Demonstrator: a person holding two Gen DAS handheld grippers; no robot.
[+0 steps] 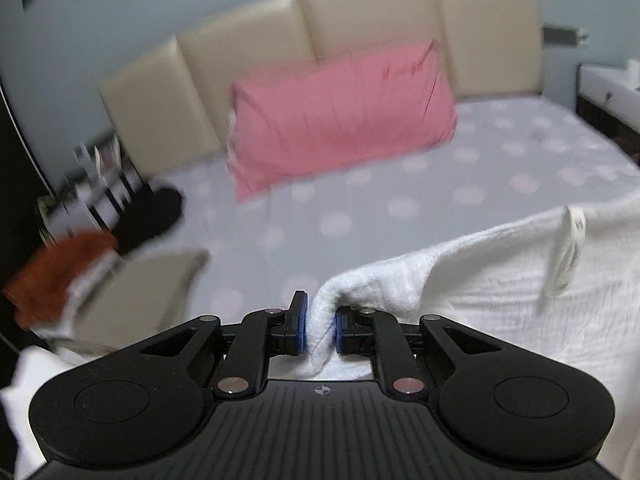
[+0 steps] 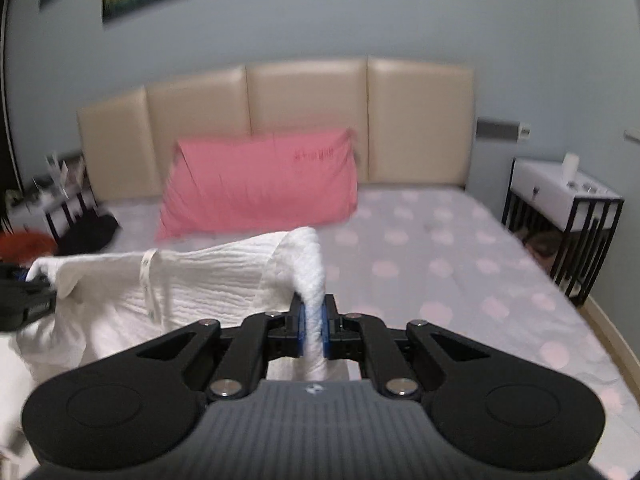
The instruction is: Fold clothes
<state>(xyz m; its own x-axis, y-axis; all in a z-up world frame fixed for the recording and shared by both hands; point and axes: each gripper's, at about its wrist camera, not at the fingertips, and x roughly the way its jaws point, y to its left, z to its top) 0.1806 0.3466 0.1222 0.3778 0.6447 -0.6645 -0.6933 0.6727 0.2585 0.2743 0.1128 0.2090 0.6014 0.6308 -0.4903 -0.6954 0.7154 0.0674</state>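
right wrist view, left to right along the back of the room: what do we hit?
Orange-red cloth heap → black garment → pink rectangular pillow leaning on the beige padded headboard → white-topped, black-framed bedside table.

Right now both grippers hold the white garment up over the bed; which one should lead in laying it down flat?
Probably the right. The right gripper pinches one corner of the white garment above open polka-dot sheet. The left gripper grips the other corner beside piled clothes, so it has less room.
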